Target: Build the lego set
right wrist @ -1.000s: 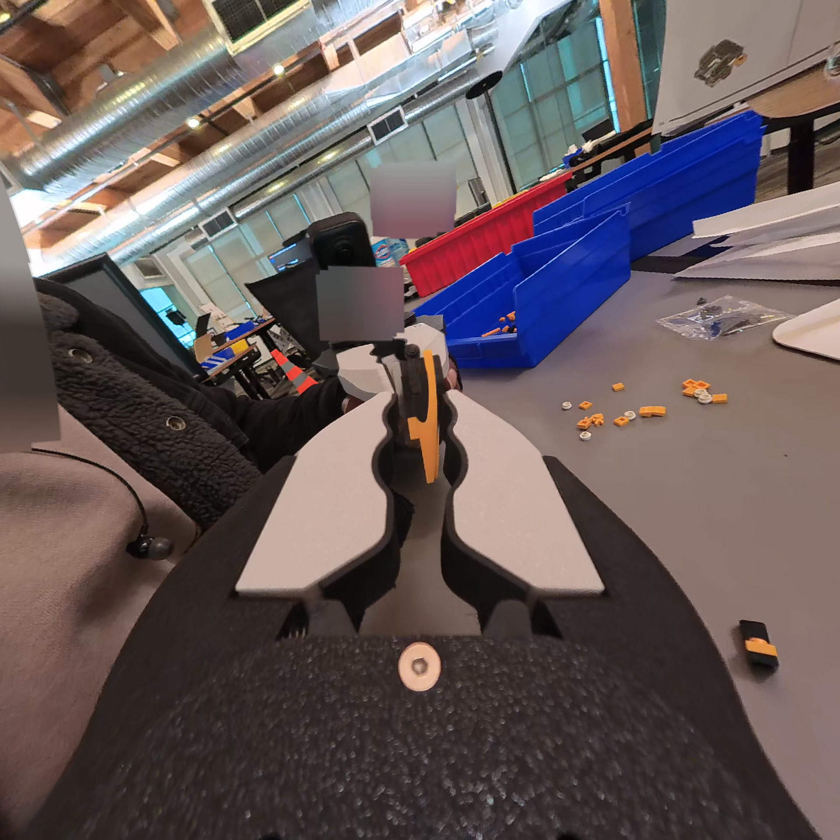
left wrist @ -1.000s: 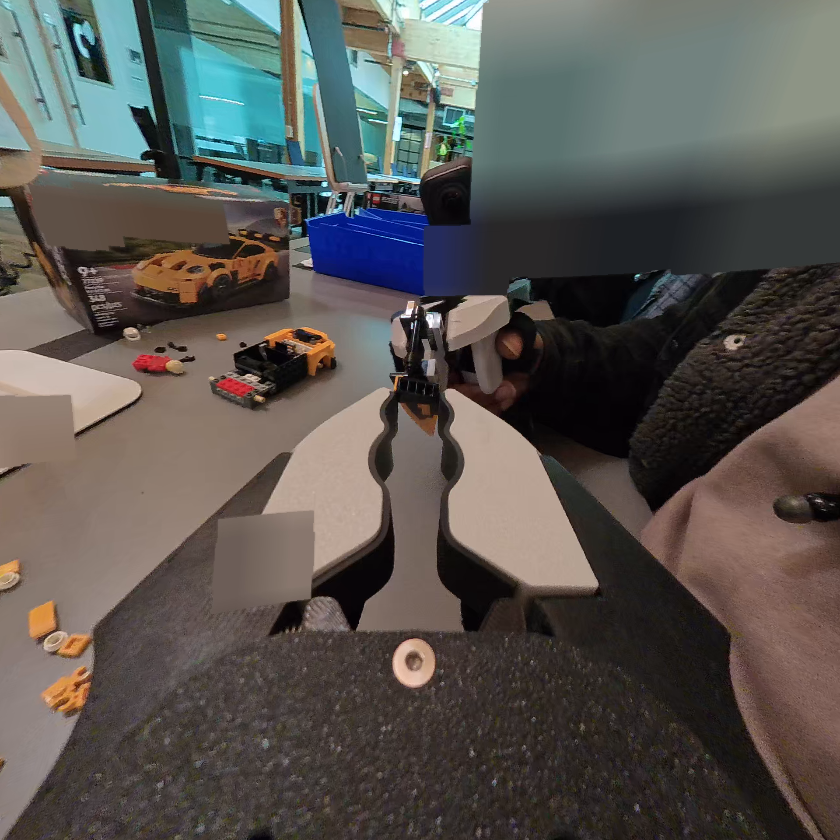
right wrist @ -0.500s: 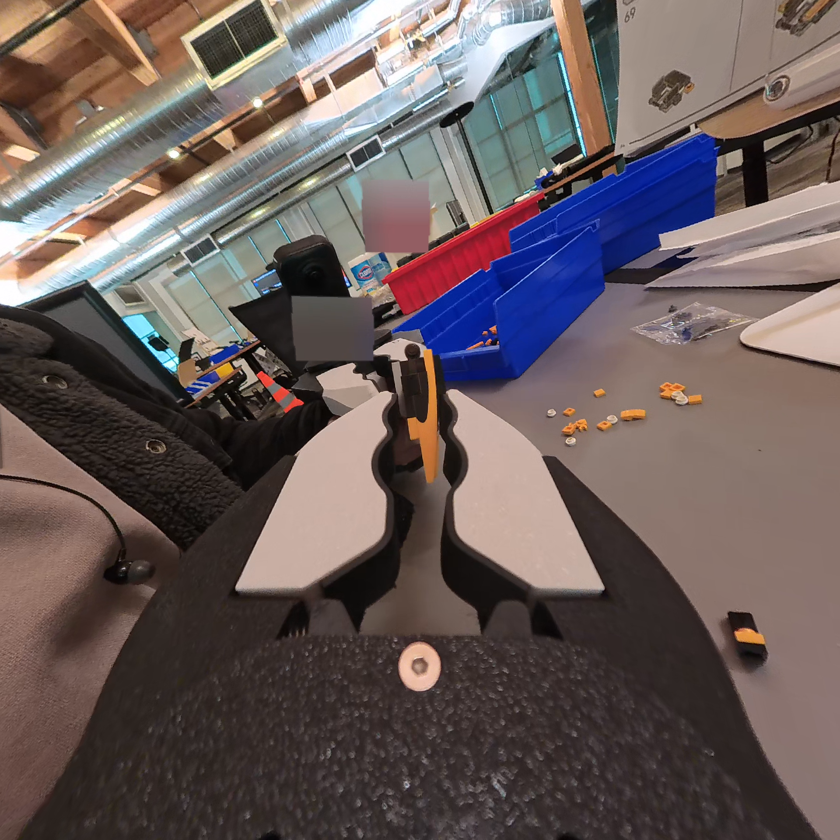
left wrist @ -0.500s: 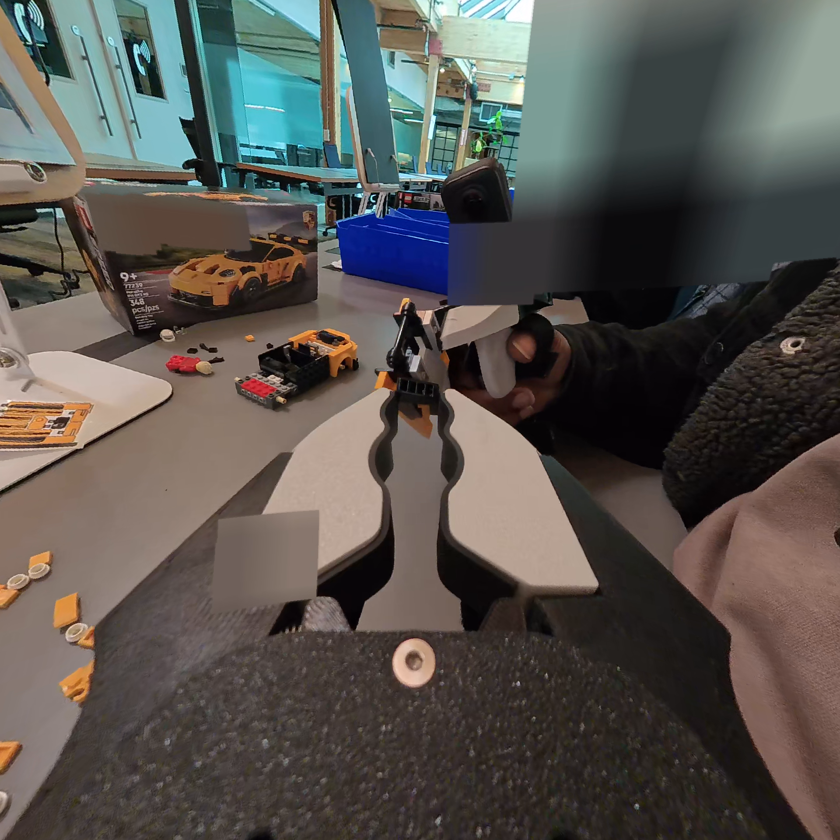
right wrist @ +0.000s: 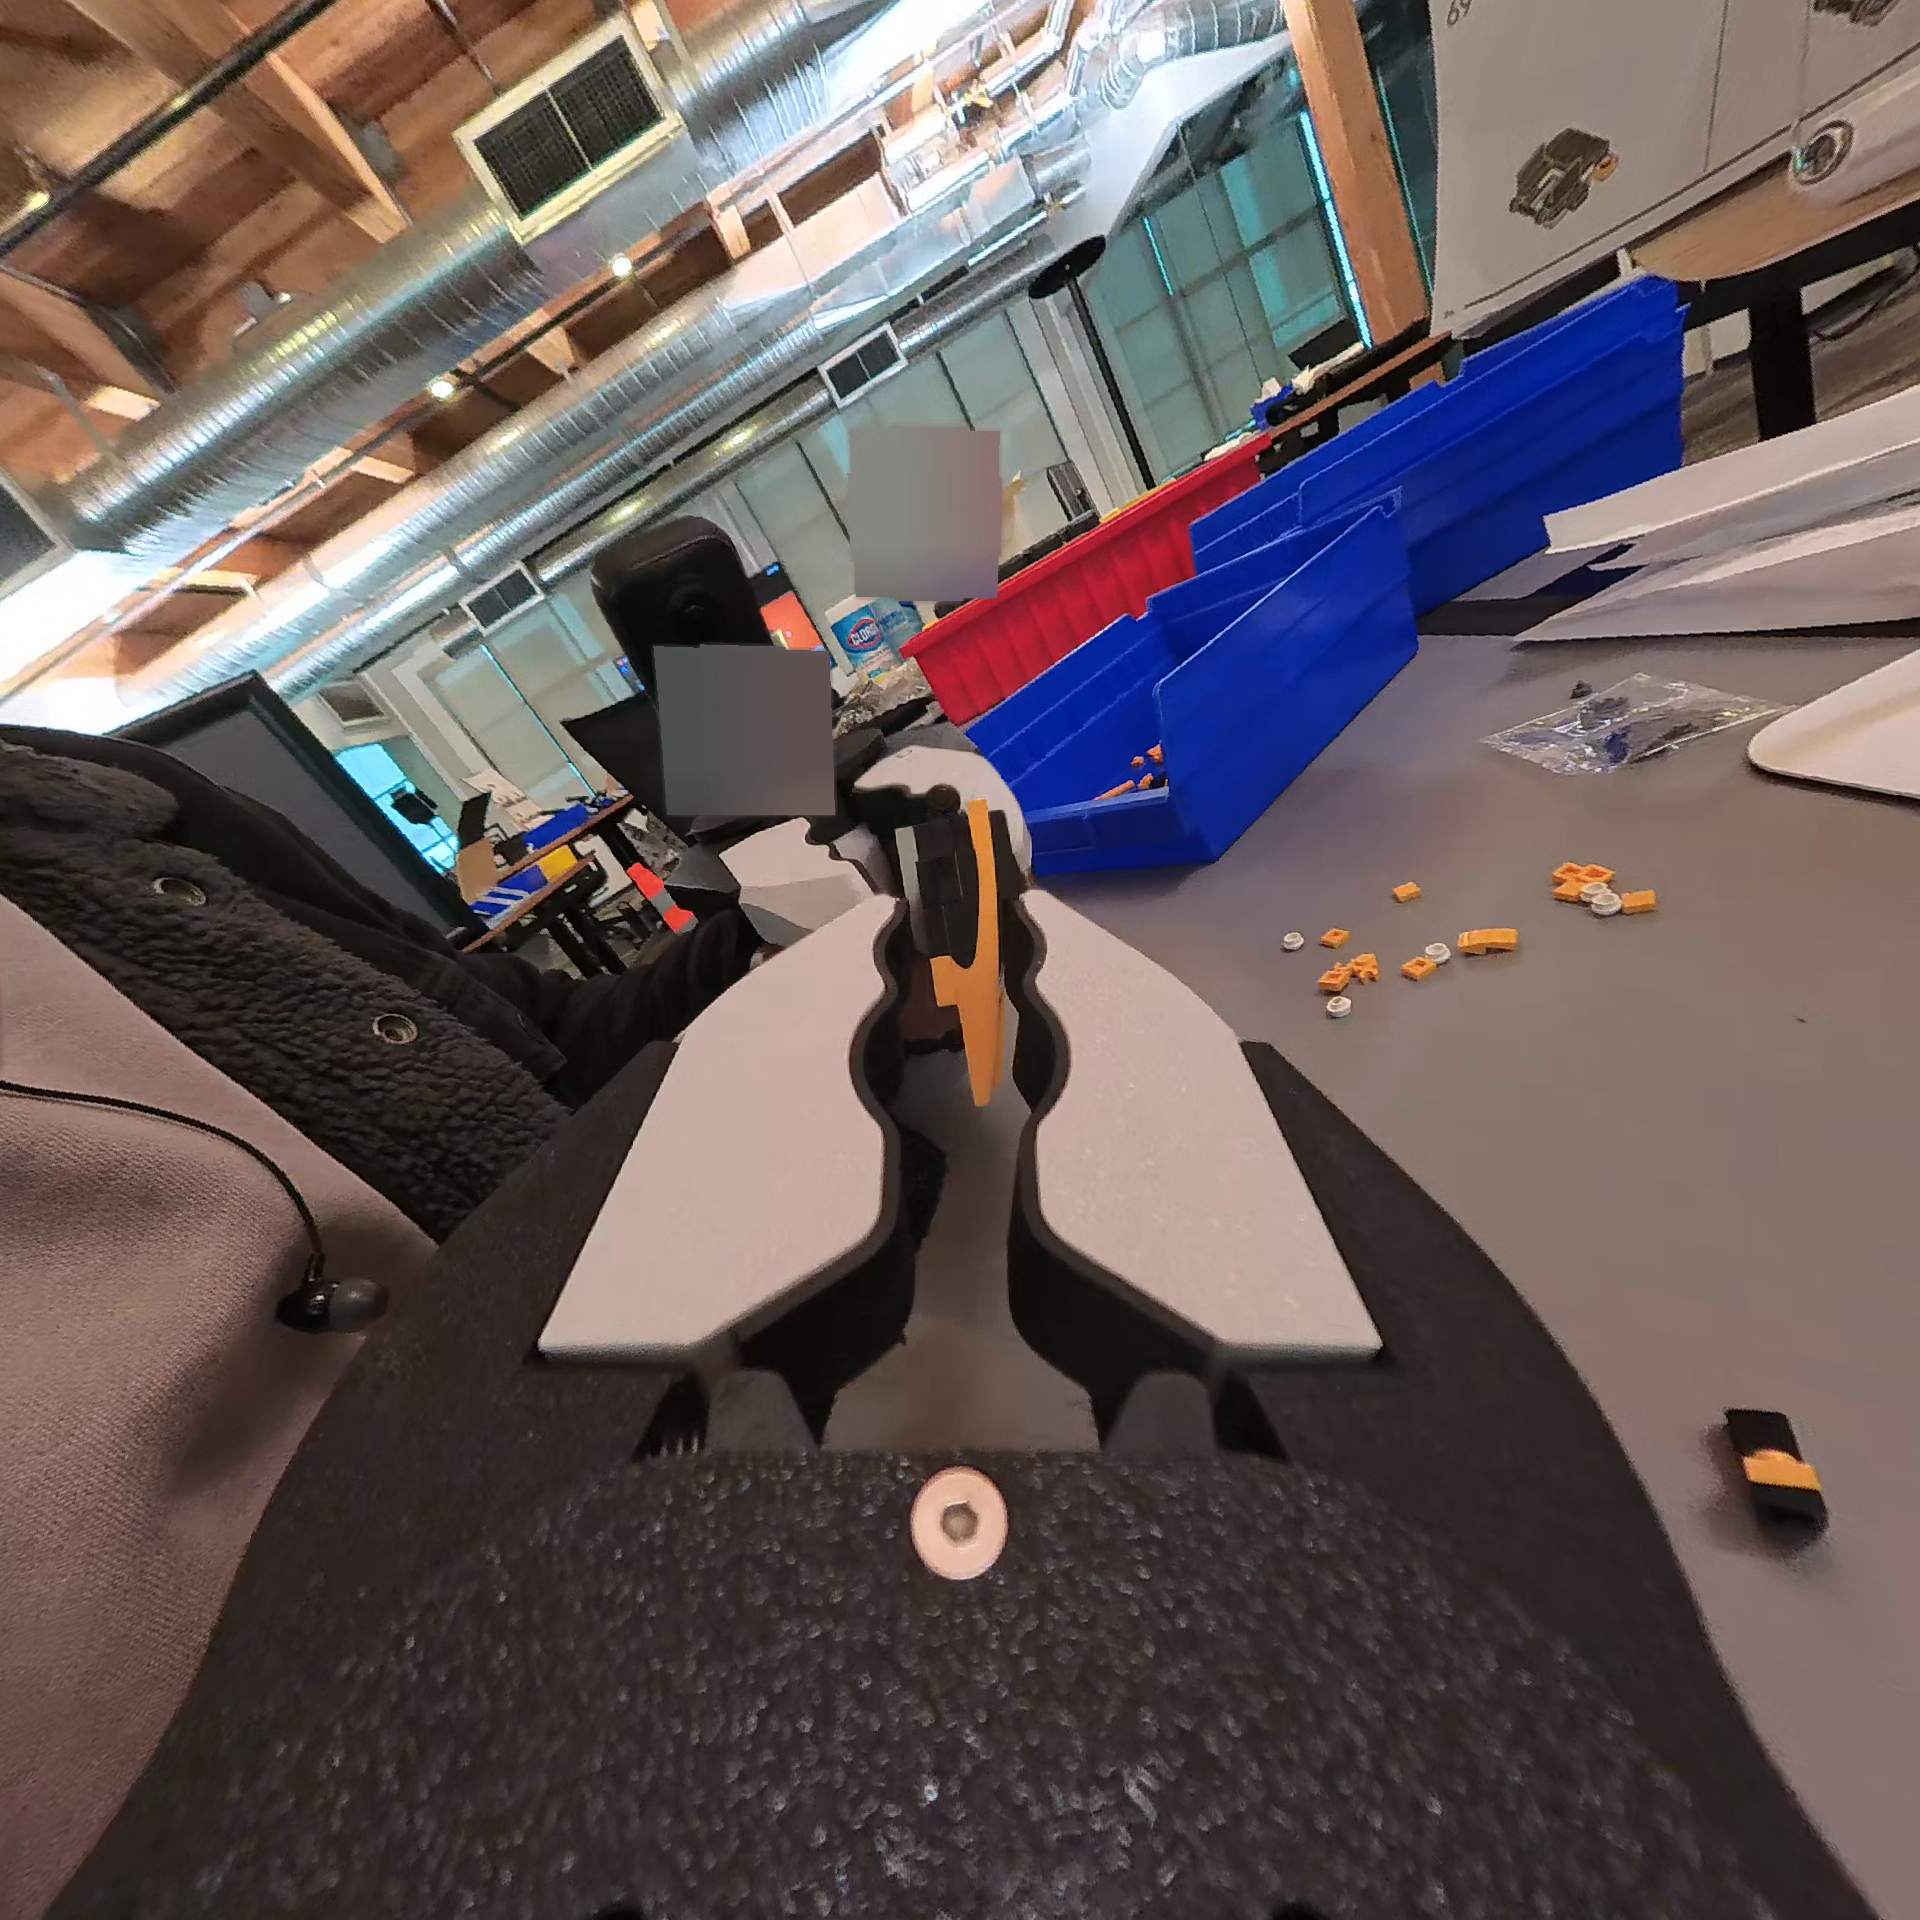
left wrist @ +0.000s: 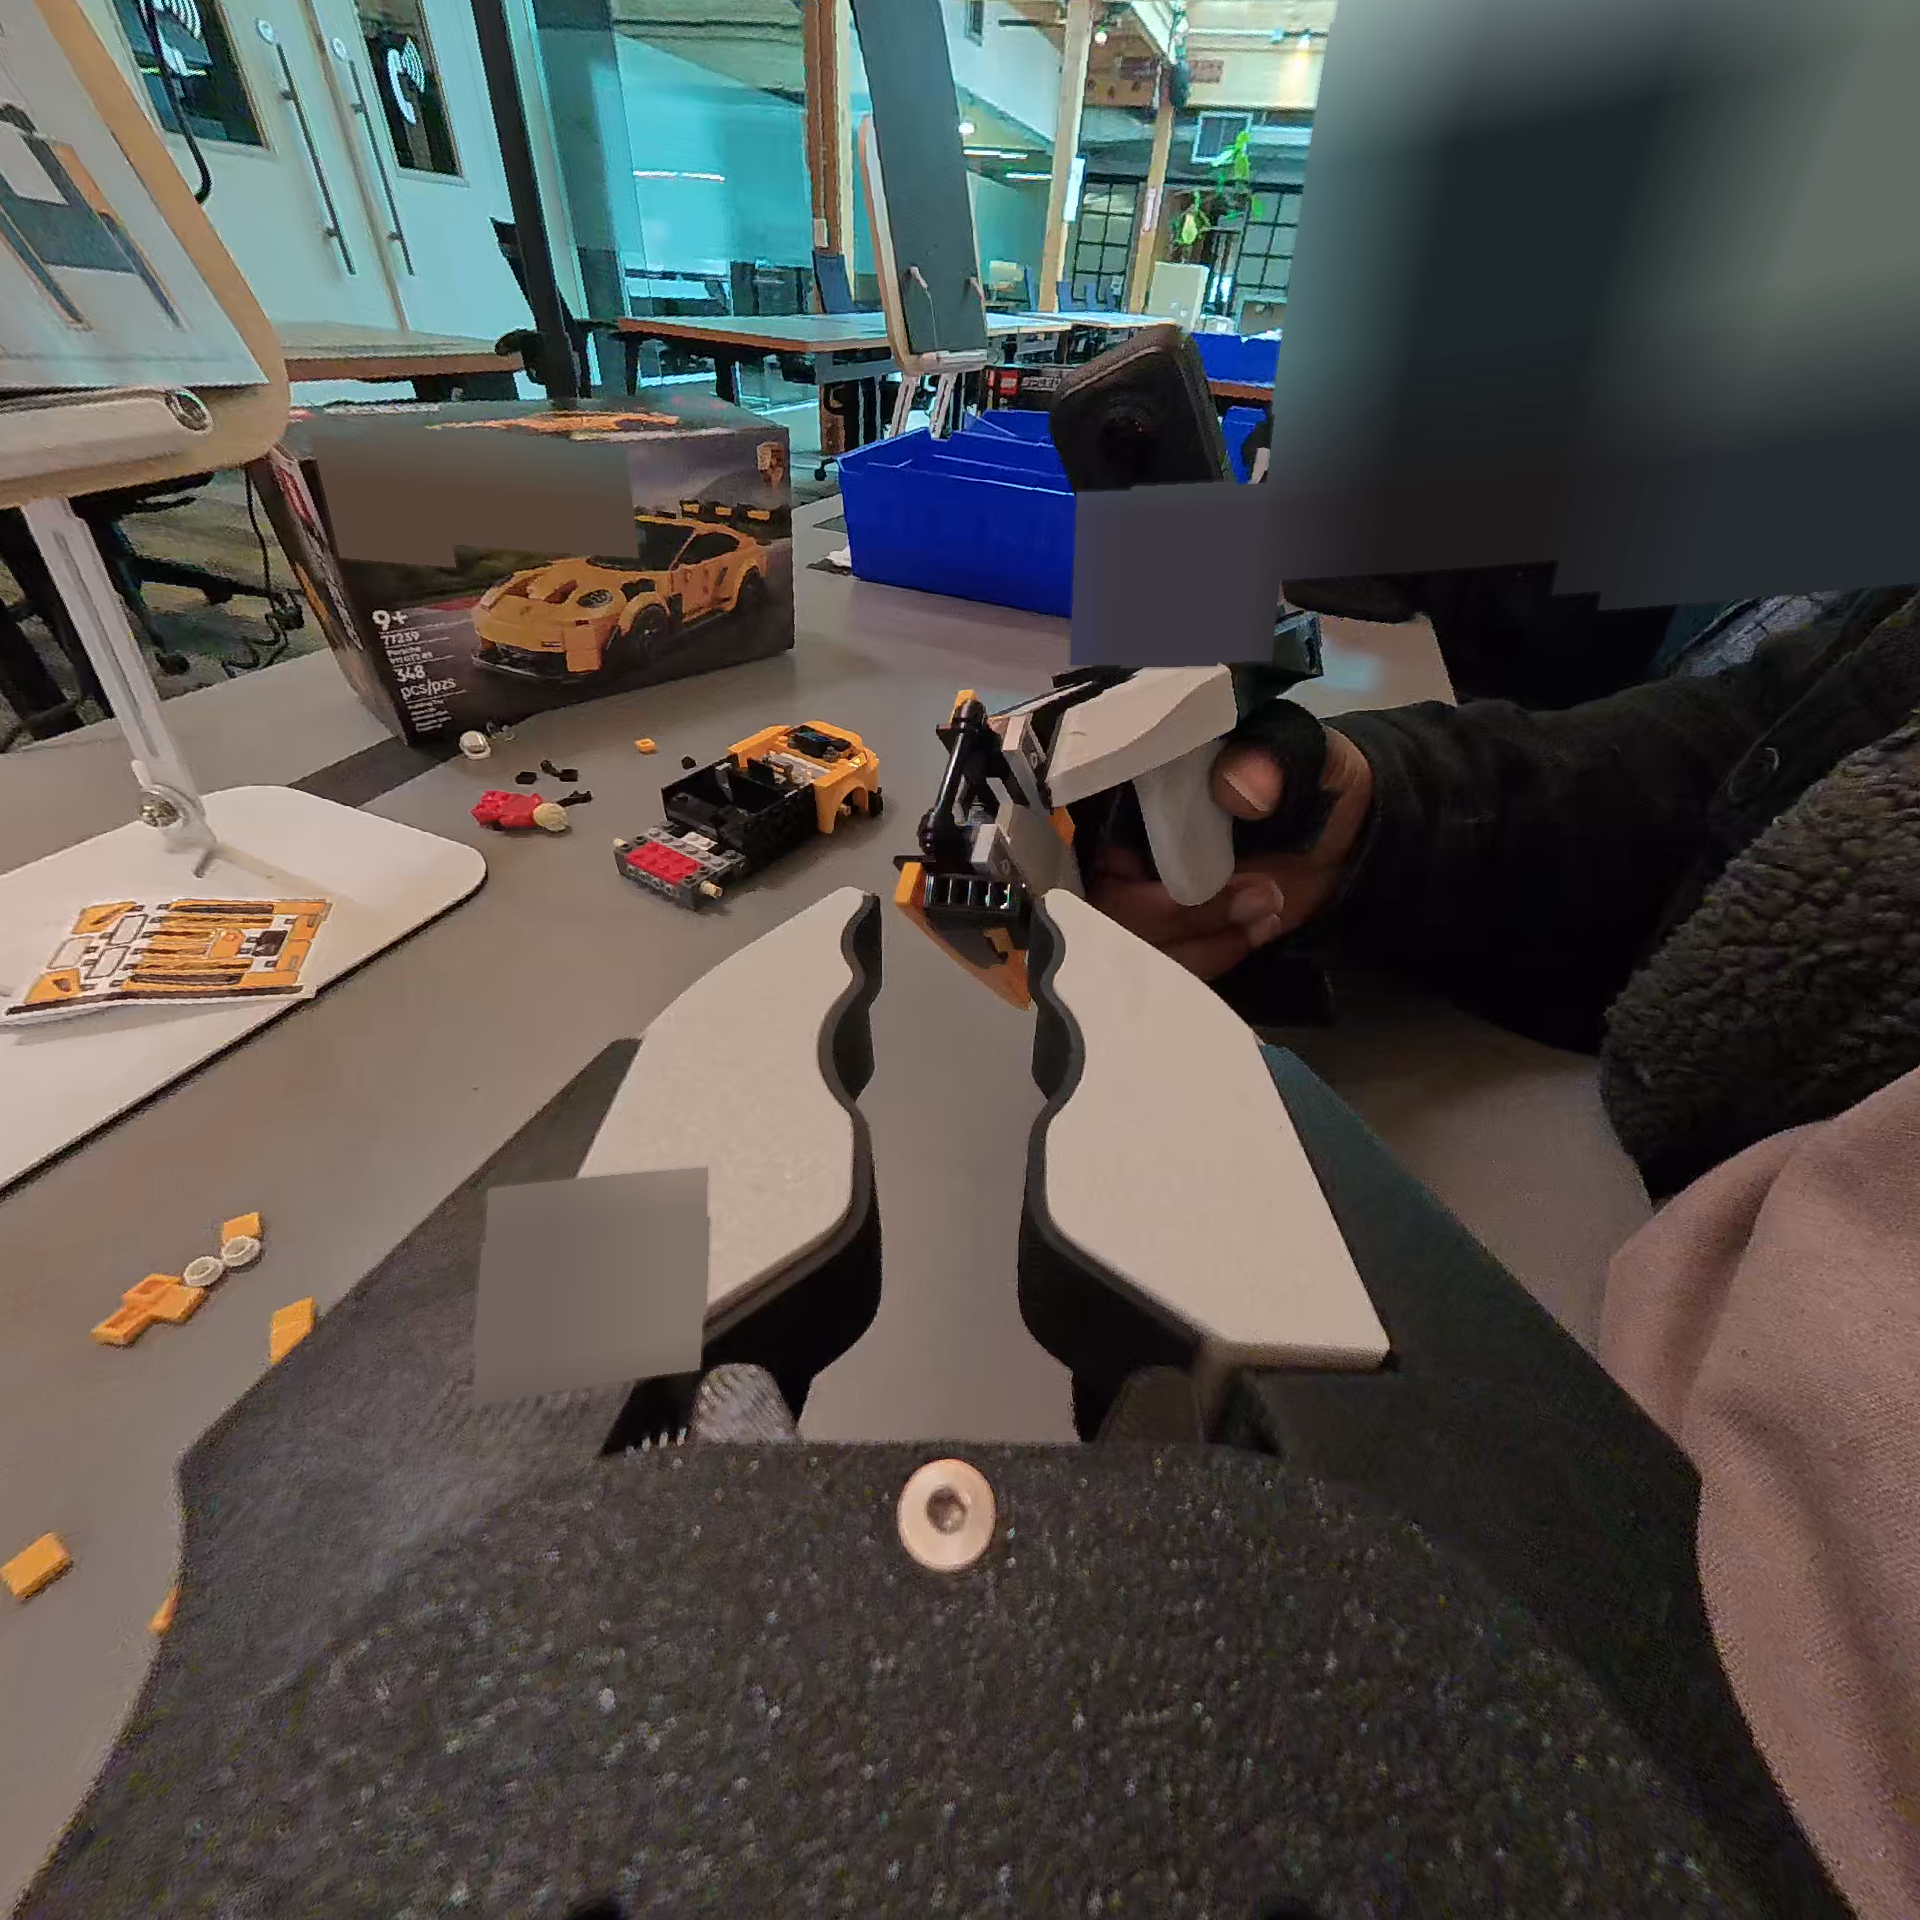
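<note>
A small orange and black lego sub-assembly hangs above the grey table between both grippers. My right gripper is shut on it; the piece's orange wedge stands upright between its fingers. In the left wrist view, the right gripper's white fingers clamp the piece's upper part. My left gripper is open around the lower end, with a narrow gap on the left side. The partly built orange and black car sits on the table beyond, to the left.
The set's box stands at the back left, with blue bins behind. A sticker sheet lies on a white stand base. Loose orange pieces lie left. More pieces, a black-orange piece and a bag lie right. My left and right fingertips are right by each other.
My left gripper's fingers have spread apart and let go of the sub-assembly. The right gripper still holds it. Both grippers have shifted slightly, so more of the table's left side shows.
</note>
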